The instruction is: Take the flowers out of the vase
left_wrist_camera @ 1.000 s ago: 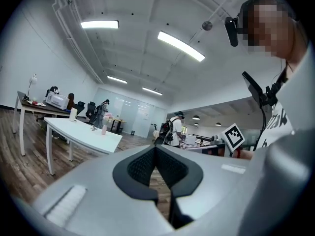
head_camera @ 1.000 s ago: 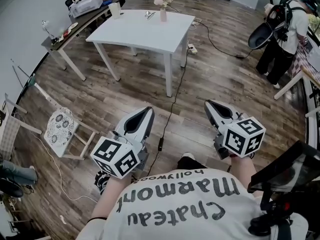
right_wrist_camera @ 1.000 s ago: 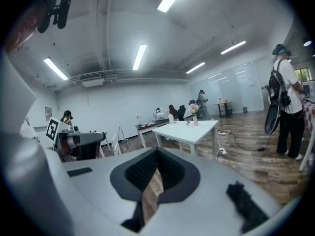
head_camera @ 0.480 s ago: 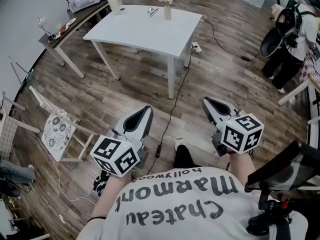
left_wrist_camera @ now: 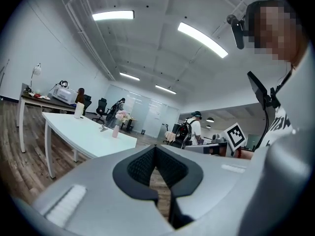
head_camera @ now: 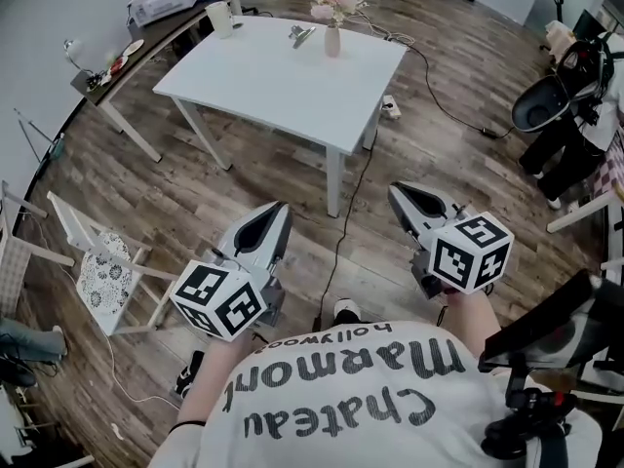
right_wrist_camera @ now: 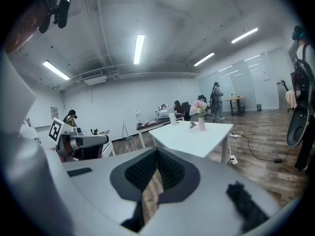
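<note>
one vase [head_camera: 332,41] of flowers [head_camera: 333,3] on one white desk [head_camera: 283,76]; two grippers, left gripper [head_camera: 276,208] and right gripper [head_camera: 397,191], fingers clenched empty, nearer the desk than a second ago.

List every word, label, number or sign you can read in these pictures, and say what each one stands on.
"Chateau Marmont": large black script on the person's white shirt, upside down in the head view.
"hollywood": small print above it on the same shirt, also upside down.
No letters: one marker cube and the other marker cube carry only black-and-white square patterns.
Nothing on the table is large enough to read.
</note>
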Tool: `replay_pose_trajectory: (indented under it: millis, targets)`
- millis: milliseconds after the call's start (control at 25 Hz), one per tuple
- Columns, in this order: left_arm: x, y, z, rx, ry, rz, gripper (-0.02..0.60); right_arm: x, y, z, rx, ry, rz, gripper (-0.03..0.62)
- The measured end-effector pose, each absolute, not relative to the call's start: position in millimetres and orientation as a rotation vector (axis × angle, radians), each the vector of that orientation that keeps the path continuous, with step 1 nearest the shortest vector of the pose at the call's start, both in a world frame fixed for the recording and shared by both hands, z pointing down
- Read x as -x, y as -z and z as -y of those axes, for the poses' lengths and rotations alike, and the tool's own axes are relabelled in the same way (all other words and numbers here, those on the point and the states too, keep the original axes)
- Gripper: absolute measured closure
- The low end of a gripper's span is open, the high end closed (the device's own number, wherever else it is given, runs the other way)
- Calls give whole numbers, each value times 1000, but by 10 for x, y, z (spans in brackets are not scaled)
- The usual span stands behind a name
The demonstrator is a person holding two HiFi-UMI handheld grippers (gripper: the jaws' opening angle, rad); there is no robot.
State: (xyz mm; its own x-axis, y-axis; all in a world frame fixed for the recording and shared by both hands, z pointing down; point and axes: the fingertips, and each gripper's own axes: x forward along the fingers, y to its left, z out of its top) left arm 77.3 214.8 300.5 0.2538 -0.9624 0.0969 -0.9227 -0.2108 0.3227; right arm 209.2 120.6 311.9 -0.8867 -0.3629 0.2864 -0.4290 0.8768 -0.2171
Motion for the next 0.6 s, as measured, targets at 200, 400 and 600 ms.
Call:
replay_pose_trajectory:
  millis: [200, 400, 600]
  targets:
    - [-635, -3036, -1643, -2202, 188, 1747, 580, -1951, -3159, -730, -579, -400, 2802, 580]
    - [-620, -3091, -1256, -2187, 196, 1732, 580, -1925, -3227, -414, -562, -417, 2792, 580]
    - [-669, -3112, -992, -2190, 202, 1719, 580, -1919, -3317, -266, -522, -435, 2787, 580]
